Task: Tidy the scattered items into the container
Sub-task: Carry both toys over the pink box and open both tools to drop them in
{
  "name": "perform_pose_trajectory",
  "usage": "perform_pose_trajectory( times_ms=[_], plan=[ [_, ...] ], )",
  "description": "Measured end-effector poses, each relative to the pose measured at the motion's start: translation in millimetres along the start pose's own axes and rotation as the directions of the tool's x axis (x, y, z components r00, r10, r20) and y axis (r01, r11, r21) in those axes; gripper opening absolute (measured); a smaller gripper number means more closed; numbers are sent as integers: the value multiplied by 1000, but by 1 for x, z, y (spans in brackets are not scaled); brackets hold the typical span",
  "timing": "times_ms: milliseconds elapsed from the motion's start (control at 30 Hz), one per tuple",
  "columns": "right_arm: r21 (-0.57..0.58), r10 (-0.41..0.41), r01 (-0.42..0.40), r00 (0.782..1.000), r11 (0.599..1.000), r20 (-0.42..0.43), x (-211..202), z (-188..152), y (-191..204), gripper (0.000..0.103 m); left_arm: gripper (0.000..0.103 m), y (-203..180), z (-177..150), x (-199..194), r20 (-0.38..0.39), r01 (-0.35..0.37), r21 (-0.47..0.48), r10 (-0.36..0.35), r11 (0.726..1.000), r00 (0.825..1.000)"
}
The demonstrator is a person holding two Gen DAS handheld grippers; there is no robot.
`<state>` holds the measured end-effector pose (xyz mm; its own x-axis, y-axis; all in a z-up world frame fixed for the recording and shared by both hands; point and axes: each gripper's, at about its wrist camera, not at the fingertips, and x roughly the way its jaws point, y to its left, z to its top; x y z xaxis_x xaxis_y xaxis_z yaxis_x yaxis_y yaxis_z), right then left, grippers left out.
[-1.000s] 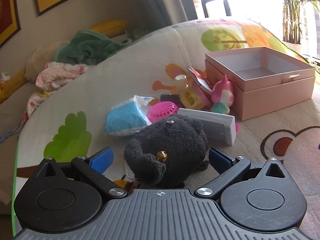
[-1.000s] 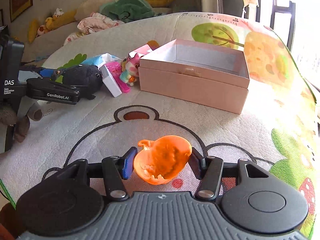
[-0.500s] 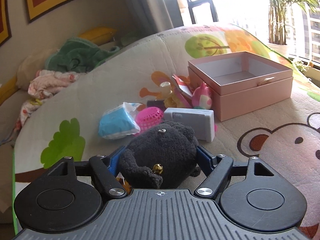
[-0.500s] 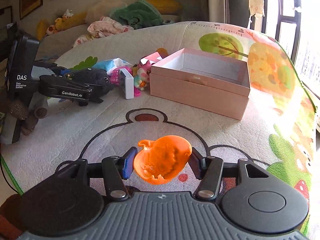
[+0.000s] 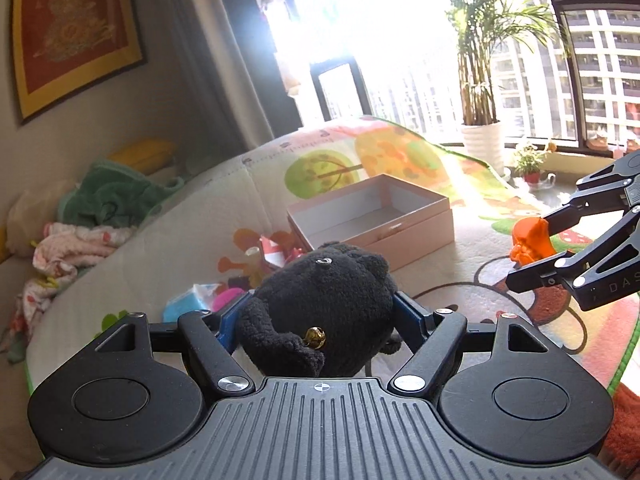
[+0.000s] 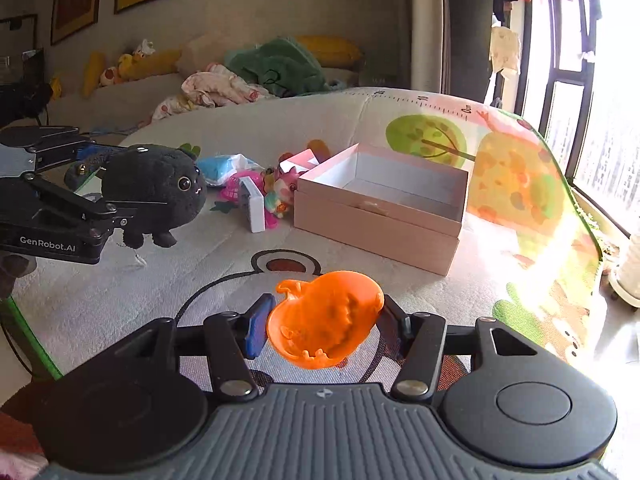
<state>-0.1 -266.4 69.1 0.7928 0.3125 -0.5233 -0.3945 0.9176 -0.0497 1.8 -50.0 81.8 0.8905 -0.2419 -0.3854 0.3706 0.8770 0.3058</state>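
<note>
beside pink box (image 6: 376,224): toy pile (image 6: 256,188)

You hold the black plush cat (image 5: 320,312) lifted above the mat and the orange pumpkin-shaped toy (image 6: 324,318) too. The pink box (image 6: 380,216) stands open and empty; small toys (image 6: 256,192) lie beside it.

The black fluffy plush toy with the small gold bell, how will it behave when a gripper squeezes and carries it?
The black fluffy plush toy probably gives under pressure: the left gripper is shut on it and its fur bulges past the pads. It looks light, hanging clear of the cartoon-printed play mat. Its legs dangle loosely, so it may flop when dropped into the pink cardboard box.
</note>
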Motion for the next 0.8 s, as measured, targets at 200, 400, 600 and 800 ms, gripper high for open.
perform_pose_trajectory(
  times_ms=[200, 400, 600, 800],
  plan=[
    [-13, 38, -38, 998, 999, 55, -19, 19, -3, 55, 81, -14, 20, -1, 54, 22, 22, -23, 1000, 998],
    [7, 45, -46, 992, 999, 115, -17, 55, -23, 55, 81, -12, 47, 32, 100, 37, 4, -37, 999, 994],
    [57, -21, 13, 989, 998, 144, 27, 100, -66, 55, 81, 4, 77, 106, 79, 81, -55, -76, 995, 994],
    [151, -32, 19, 996, 988, 89, 95, 134, -114, 55, 81, 21, 97, 183, 29, 116, -88, -114, 989, 993]
  ],
)
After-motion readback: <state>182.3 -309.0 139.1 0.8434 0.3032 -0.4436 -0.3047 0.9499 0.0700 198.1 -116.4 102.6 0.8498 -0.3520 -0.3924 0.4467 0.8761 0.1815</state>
